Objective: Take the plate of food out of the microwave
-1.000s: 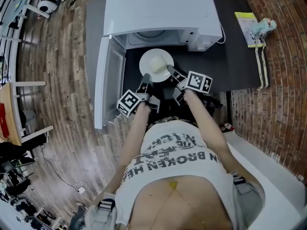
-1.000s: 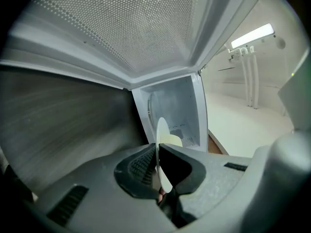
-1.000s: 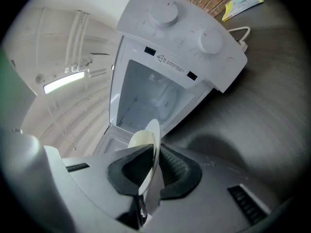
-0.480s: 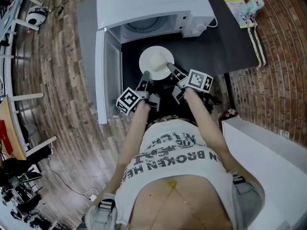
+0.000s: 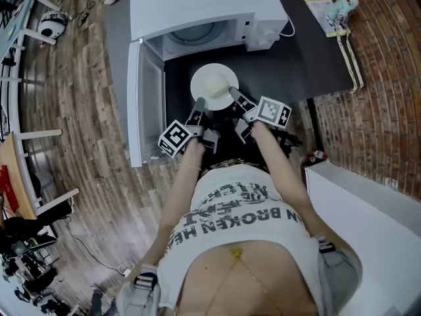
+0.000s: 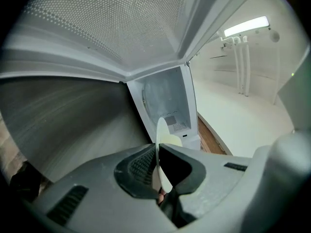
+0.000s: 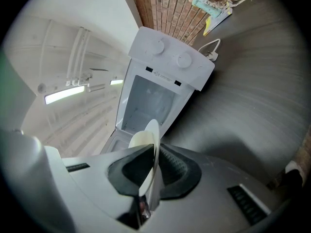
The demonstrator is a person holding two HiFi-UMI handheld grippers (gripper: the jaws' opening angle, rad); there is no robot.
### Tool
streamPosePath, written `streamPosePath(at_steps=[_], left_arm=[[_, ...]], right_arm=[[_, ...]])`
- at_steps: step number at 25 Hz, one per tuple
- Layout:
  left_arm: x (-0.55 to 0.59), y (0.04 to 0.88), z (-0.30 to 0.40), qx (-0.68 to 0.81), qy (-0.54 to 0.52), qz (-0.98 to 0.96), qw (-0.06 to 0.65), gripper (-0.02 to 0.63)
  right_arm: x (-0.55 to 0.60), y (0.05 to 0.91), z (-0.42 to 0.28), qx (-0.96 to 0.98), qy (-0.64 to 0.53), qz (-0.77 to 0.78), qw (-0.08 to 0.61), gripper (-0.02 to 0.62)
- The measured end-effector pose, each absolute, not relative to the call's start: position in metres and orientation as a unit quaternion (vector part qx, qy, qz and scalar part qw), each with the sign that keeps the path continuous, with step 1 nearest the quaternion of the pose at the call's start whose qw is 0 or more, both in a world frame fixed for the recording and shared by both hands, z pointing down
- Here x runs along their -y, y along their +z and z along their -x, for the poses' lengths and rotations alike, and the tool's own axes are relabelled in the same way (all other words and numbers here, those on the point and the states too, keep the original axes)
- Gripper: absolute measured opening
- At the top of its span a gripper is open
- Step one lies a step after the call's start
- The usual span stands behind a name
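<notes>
A white plate (image 5: 214, 84) with a pale block of food (image 5: 217, 83) hangs over the dark table (image 5: 309, 58), just in front of the open white microwave (image 5: 204, 8). My left gripper (image 5: 198, 104) is shut on the plate's near-left rim, and my right gripper (image 5: 233, 96) is shut on its near-right rim. In the left gripper view the plate (image 6: 161, 152) stands edge-on between the jaws, the food (image 6: 172, 141) on its right face. The right gripper view shows the plate (image 7: 150, 154) pinched the same way, with the microwave (image 7: 165, 91) cavity beyond.
The microwave door (image 5: 146, 104) swings open to the left, beside the plate. A yellow-green pad and small toy (image 5: 335, 8) lie at the table's far right corner, with a cord hanging down. Wooden floor and furniture lie to the left, a brick wall at right.
The plate and both grippers keep their hold and sit a bit farther out from the microwave cavity than a second ago; the view has shifted slightly.
</notes>
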State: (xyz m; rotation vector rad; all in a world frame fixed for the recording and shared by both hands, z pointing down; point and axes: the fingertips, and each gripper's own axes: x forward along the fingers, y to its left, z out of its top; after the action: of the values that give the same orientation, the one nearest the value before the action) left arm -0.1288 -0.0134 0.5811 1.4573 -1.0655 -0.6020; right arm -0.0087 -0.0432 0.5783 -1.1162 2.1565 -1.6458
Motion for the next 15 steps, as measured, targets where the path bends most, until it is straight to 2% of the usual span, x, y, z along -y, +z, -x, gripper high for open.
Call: streamPosePath(at_steps=[15], left_arm=[[-0.007,0.575,0.070,0.496,-0.282,-0.594,0.567,0.021]], right_arm=[[0.036,0.573,-0.046,-0.738,-0.580,0.336,0.076,0.029]])
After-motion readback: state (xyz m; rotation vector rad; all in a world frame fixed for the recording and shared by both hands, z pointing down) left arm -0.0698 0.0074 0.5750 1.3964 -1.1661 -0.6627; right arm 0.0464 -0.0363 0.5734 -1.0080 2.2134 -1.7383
